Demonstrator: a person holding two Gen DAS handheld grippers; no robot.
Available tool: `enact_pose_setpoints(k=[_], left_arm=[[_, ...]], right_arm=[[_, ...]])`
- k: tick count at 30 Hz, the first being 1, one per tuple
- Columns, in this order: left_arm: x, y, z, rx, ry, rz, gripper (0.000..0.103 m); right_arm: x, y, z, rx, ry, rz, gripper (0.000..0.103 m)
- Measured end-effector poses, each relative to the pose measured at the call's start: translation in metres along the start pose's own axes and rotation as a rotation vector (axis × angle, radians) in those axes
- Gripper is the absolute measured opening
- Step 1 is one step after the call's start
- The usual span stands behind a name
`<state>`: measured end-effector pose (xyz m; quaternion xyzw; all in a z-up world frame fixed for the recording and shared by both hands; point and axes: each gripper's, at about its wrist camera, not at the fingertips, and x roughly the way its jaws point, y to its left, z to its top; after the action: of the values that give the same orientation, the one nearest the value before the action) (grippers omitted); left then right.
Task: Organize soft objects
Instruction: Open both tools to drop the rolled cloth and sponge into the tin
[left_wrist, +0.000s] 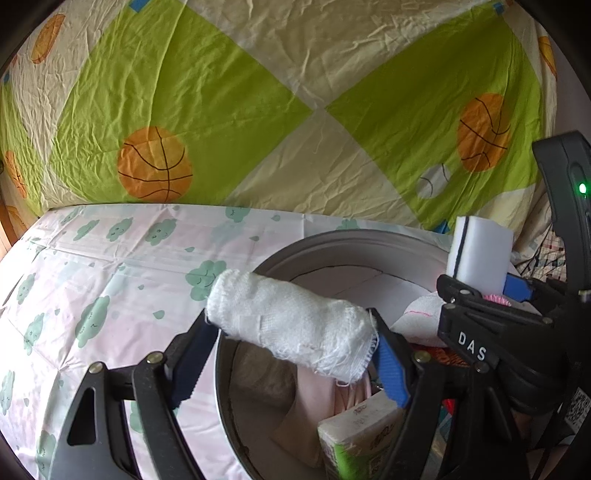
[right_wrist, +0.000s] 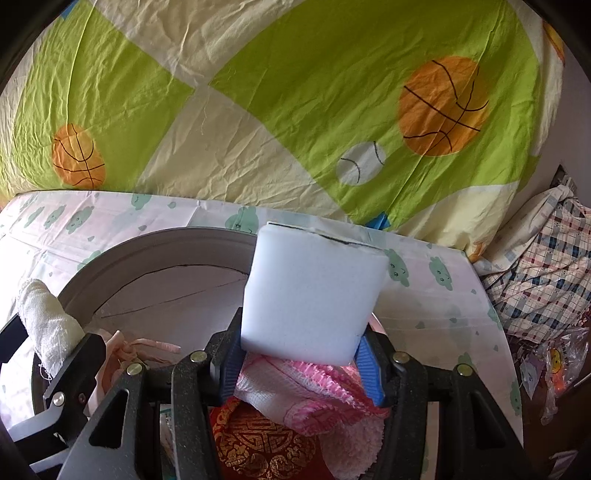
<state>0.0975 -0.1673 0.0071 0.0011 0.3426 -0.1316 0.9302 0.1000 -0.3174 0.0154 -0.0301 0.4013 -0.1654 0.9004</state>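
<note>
Gauze: rolled white gauze bandage (left_wrist: 291, 325), pinched end to end in left tongs (left_wrist: 295, 354), hanging over the bin mouth, likely for dropping in.
Sponge: white foam block (right_wrist: 310, 295), clamped upright in right tongs (right_wrist: 295, 354), above the same opening.
Bin: round grey container (left_wrist: 354, 240), already holding pink cloth (right_wrist: 317, 384) and tissue pack (left_wrist: 354, 435).
Support: cloud-print covered desk (left_wrist: 110, 266).

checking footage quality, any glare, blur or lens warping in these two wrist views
Left wrist view: sharp overall, strong fisheye bend along the table edge, dark corner vignette, sunlit gauze roll keeps its weave. Right wrist view: same warping, the white sponge is bright and nearly textureless, the red cloth below sits in shadow.
</note>
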Motion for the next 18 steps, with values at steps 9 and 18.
enact_pose_setpoints(k=[9, 18], left_arm=[[0.013, -0.001, 0.004, 0.025, 0.060, 0.032, 0.080], [0.008, -0.006, 0.007, 0.087, 0.015, -0.033, 0.103]], right_arm=[[0.019, 0.001, 0.015, 0.010, 0.085, 0.037, 0.056], [0.022, -0.004, 0.015, 0.091, 0.136, 0.181, 0.077]])
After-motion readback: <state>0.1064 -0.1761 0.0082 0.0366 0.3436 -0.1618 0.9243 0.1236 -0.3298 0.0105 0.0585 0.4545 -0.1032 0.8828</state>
